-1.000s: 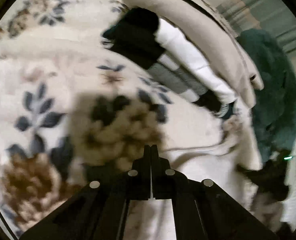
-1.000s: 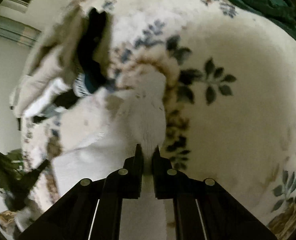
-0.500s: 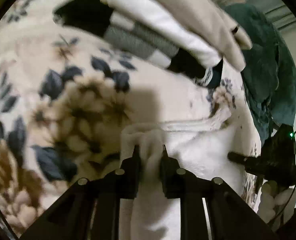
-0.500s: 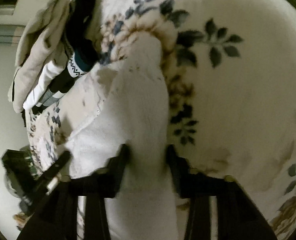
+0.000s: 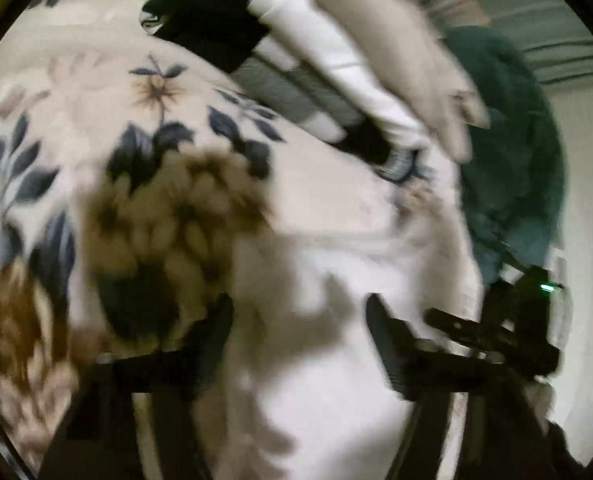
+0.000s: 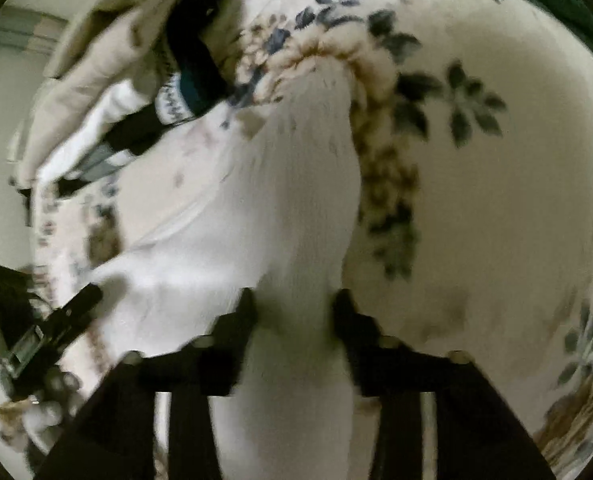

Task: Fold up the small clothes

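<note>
The left gripper (image 5: 298, 334) is opening, its jaws spreading wide over the white garment (image 5: 336, 380) without pressing it. The right gripper (image 6: 292, 316) is opening too, white cloth lying loose between its jaws. That garment is lying on the floral blanket (image 5: 76, 92), near its right edge, looking light, soft and limp; hems or corners seem the best hold. Folded clothes (image 5: 296, 80) are stacking at the far edge, a dark green cover (image 5: 512, 152) beyond.

Both wrist views look steeply down, close, sharing the white garment (image 5: 336, 360)
</note>
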The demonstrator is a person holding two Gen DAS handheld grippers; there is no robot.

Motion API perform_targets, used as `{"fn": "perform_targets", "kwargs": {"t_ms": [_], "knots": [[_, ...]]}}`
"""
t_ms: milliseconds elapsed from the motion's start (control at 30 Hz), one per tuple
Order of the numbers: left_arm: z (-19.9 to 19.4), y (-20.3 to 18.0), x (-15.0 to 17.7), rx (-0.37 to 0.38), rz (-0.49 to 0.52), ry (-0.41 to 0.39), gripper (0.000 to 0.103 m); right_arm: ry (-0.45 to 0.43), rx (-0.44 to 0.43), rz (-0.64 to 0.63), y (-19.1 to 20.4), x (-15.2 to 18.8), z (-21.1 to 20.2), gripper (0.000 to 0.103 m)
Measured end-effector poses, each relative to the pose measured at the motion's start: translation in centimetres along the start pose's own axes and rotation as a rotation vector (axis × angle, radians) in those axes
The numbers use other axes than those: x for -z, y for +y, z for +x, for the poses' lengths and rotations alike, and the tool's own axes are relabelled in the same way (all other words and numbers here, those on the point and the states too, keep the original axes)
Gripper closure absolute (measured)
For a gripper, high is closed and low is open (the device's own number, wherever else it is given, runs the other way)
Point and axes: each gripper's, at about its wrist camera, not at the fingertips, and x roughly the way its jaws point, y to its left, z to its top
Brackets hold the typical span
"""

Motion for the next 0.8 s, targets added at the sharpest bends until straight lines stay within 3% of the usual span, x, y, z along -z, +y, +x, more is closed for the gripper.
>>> {"fn": "perform_targets", "kwargs": {"t_ms": [133, 300, 433, 567, 600, 633, 667, 733, 767, 800], "knots": [[-4.9, -0.2, 6.3, 0.009, 0.039, 0.037, 0.035, 0.055, -0.061, 0.052, -2.1, 6.3, -2.6, 0.048], [-8.7, 1.3, 16.4, -0.048, -0.017, 0.152, 0.035, 0.166, -0.045, 0.166, -5.8, 18.8, -4.8, 0.048], [-8.6, 3.3, 23.4, -0.066, -0.104, 0.242, 0.035, 0.243, -0.031, 0.256, -7.4, 27.3, -3.8, 0.047], [-5.9, 4.2, 27.8, -0.147, -0.086, 0.26, 0.037, 0.3, 0.02, 0.249, -7.7, 33.4, 0.2, 0.047], [-5.5, 4.3, 28.5, -0.161, -0.077, 0.256, 0.043, 0.305, 0.054, 0.223, -7.7, 34.5, 1.3, 0.047], [-4.8, 4.1, 28.6, -0.161, -0.078, 0.252, 0.056, 0.307, 0.085, 0.206, -7.6, 35.3, 2.3, 0.047], [-4.1, 4.2, 29.1, -0.165, -0.089, 0.25, 0.088, 0.305, 0.098, 0.205, -7.4, 35.8, 3.0, 0.047], [-4.0, 4.4, 29.5, -0.183, -0.107, 0.224, 0.092, 0.279, 0.11, 0.232, -7.5, 37.6, 4.3, 0.054], [-4.4, 4.2, 29.4, -0.184, -0.116, 0.2, 0.094, 0.265, 0.119, 0.243, -7.3, 38.1, 4.5, 0.079], [-5.1, 3.8, 29.5, -0.188, -0.125, 0.176, 0.095, 0.246, 0.123, 0.262, -7.2, 38.9, 4.5, 0.091]]}}
